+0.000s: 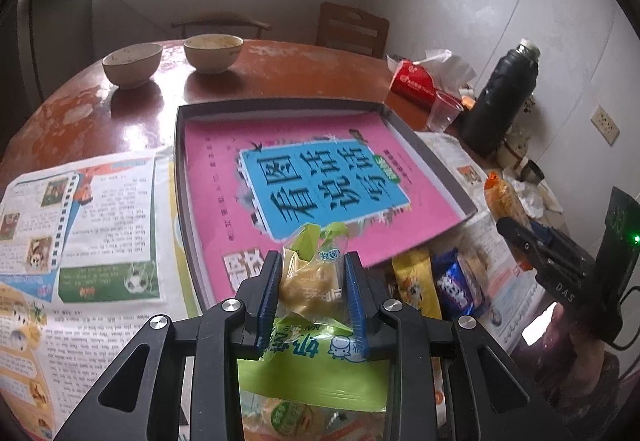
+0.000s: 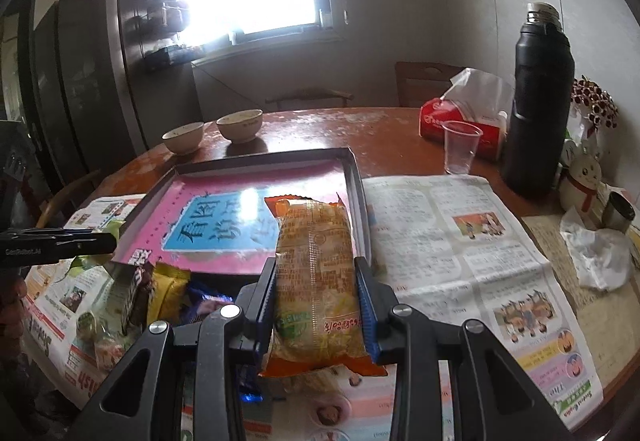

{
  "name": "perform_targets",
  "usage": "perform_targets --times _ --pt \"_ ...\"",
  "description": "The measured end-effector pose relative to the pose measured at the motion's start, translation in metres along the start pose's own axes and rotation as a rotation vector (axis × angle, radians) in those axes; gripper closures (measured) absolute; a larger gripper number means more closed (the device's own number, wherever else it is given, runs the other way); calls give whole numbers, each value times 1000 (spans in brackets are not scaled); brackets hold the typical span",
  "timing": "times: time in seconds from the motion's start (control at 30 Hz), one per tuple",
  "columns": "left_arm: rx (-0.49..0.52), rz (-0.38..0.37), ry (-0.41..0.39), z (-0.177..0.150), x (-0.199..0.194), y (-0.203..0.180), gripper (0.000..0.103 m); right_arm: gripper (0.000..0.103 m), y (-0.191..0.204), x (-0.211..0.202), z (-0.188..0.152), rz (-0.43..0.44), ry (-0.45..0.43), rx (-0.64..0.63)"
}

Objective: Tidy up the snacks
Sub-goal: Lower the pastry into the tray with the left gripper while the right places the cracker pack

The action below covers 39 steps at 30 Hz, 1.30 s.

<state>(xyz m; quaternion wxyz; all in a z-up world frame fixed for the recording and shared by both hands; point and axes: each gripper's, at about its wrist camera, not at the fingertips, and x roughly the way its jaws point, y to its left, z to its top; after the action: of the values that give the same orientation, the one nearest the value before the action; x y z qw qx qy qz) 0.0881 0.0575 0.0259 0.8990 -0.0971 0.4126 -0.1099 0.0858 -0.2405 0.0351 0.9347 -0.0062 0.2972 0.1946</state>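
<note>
- My left gripper: jaws nearly together, clamped on a green snack packet.
- My right gripper: clamped on an orange snack packet.

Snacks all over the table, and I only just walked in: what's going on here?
A person is sorting snacks with a gripper in each hand. The left gripper is shut on a green-wrapped snack; the right gripper is shut on an orange snack packet. Both are held near the shallow tray with the pink book in it. More packets lie on the newspaper in front of the tray.
</note>
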Motion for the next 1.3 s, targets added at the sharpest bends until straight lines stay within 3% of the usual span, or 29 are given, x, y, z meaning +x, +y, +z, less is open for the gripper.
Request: perform_targets --times 0.73,1.3 --pt "-49 16 -29 38 32 18 71 67 -1 39 35 34 -9 22" --pt "-53 105 -4 47 68 26 71 67 -11 93 34 49 102 59"
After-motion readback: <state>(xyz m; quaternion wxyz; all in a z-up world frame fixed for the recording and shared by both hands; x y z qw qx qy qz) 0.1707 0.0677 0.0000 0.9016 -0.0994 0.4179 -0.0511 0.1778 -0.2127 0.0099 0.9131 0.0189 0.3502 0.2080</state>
